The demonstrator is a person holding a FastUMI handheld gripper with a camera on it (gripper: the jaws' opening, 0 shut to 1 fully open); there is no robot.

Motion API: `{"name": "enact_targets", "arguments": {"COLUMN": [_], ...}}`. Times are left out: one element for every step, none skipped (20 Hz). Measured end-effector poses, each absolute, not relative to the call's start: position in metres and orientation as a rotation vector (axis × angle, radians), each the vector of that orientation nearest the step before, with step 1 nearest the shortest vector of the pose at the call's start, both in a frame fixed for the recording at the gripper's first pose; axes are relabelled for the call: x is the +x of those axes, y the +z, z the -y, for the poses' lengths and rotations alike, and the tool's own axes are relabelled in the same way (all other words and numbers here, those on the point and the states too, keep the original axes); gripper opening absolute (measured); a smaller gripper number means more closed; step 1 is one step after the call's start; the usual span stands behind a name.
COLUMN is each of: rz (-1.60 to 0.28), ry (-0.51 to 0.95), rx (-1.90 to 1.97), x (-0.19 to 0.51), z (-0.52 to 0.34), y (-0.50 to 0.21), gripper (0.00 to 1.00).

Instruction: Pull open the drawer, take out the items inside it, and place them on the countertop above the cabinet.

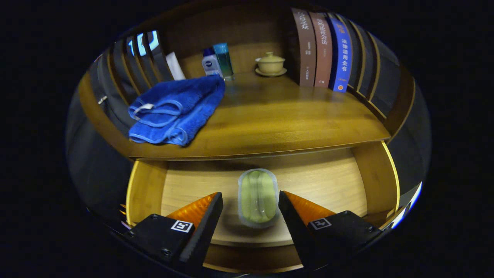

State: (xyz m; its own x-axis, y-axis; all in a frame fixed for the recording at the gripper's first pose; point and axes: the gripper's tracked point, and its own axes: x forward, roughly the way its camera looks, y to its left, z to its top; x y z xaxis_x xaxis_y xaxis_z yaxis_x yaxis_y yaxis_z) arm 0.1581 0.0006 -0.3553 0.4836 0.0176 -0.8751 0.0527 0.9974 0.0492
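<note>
Looking along the tool (250,200), the drawer (146,189) is standing pulled open beneath the wooden worktop (278,116), its pale wood floor and side walls showing smooth grain. Lying flat on that floor is a soap box (257,197), a rounded oblong of cloudy translucent plastic with something yellowish-green showing through it. Its long axis is running straight away from the tool toward the back of the drawer, in line with the fingers. The tool's fingers are standing wide apart, one on each side of the box, which is sitting between their tips with a small gap either side; neither finger is pressing on it. Up on the worktop, a blue terry towel (175,110) is lying loosely folded, soft and nubby, toward the left. Behind it a small white bottle (210,63) and a teal translucent bottle (224,60) are standing upright side by side. A cream lidded cup on a saucer (270,64) is sitting further right, and a row of upright books (322,52) is standing at the far right.
</note>
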Motion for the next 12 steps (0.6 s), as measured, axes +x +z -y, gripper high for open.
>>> {"name": "enact_targets", "arguments": {"rz": [-1.093, -1.121, -1.143, -1.161, -1.181, -1.198, -1.21, -1.215, -1.225, -1.247, -1.268, -1.241], "ry": [-0.023, -0.021, -0.027, -0.033, -0.032, -0.036, -0.039, -0.03, -0.03, -0.025, -0.023, -0.033], "rx": [0.061, 0.05, 0.039, 0.024, 0.009, -0.005, -0.009, -0.002, -0.003, -0.009, -0.02, -0.012], "x": [0.16, 0.162, 0.163, 0.164, 0.164, 0.164, 0.164, 0.166, 0.167, 0.164, 0.16, 0.16], "z": [0.0, 0.0, 0.002, 0.004, 0.005, 0.006, 0.008, 0.005, 0.005, 0.005, 0.005, 0.006], "y": [-0.362, -0.369, -0.374, -0.38, -0.385, -0.39, -0.393, -0.397, -0.402, -0.407, -0.407, -0.406], "gripper": [0.94, 0.91, 0.88, 0.85, 0.84, 0.8, 0.79, 0.71, 0.63, 0.55, 0.47, 0.48]}}
